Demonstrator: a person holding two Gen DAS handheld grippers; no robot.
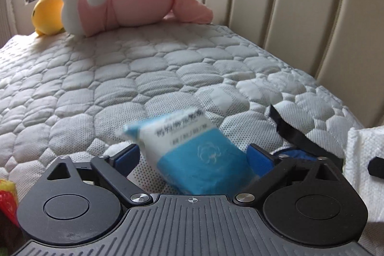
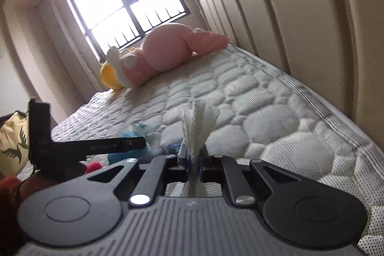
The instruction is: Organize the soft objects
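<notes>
While right tool (image 2: 193,161) pinches tissue (image 2: 200,121), left tool (image 1: 193,157) gapes around pack (image 1: 192,153).

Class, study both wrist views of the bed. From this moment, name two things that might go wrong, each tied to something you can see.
1. The blue-and-white tissue pack sits tilted between the left tongs, and the left finger stands clear of it, so it may tip or slip out.
2. The right tongs pinch only a thin fold of white tissue; a pull might tear it or let it slide free.
</notes>
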